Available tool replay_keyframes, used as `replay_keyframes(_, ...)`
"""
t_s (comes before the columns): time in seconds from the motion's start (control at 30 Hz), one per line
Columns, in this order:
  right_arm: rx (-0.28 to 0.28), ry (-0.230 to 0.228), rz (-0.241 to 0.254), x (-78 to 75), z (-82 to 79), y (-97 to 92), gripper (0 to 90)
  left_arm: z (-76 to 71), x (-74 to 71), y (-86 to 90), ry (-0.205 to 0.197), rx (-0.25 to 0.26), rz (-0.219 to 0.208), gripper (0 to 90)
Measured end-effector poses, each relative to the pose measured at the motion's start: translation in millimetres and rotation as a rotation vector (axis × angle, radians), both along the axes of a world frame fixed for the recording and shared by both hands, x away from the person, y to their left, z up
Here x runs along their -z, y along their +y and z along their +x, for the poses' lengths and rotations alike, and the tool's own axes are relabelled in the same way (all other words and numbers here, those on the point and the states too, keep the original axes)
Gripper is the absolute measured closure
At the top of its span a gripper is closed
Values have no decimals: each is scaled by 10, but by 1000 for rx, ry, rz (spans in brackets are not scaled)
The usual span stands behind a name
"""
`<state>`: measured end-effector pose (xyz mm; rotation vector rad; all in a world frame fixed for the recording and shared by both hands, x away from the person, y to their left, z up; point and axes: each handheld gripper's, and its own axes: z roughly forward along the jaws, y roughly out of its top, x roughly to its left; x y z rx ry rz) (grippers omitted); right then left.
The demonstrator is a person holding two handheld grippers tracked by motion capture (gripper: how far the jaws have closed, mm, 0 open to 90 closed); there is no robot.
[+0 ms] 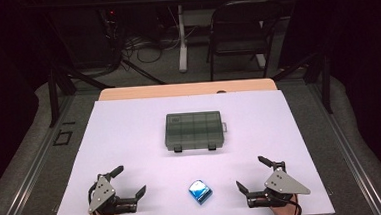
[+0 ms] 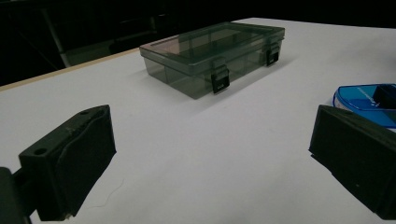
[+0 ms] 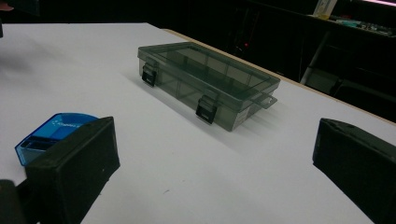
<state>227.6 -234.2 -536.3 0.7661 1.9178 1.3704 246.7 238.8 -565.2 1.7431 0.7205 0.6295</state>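
I had the left tool [image 1: 131, 180] resting at seven o'clock on the white tabletop [image 1: 130, 131], jaws spread wide with nothing between them. The right tool [image 1: 250, 173] sat at five o'clock, jaws spread wide and bare as well. Between them, near six o'clock, lay the small blue case [image 1: 200, 191], touched by neither. The smoky compartment box [image 1: 194, 130] stood closed near the tabletop's middle, latches toward me.
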Motion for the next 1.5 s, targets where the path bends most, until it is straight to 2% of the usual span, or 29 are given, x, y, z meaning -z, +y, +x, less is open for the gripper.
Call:
replay_keyframes(0.2, -4, 5, -6, -7, -2, 6, 0, 14, 3, -13, 5, 10, 5, 1)
replay_keyframes(0.33, -10, 7, 12, -12, 14, 7, 0, 18, 2, -9, 10, 8, 3, 0)
replay_keyframes(0.73, -20, 8, -5, -18, 41, 21, 0, 45, 0, -36, 14, 20, 15, 1)
replay_keyframes(0.87, -24, 22, -2, -21, 73, 32, 0, 49, -8, -46, 18, 23, 14, 1)
replay_keyframes(1.07, -31, 38, -16, -16, 141, 69, 0, 94, -33, -73, 26, 37, 2, 1)
replay_keyframes(1.17, -38, 56, -36, -20, 224, 105, 0, 141, -53, -113, 36, 52, 13, 1)
replay_keyframes(1.23, -42, 73, -33, -26, 270, 120, 0, 160, -59, -128, 41, 66, 18, 1)
replay_keyframes(1.5, -60, 105, -55, -55, 419, 197, 0, 263, -104, -208, 53, 59, 15, 1)
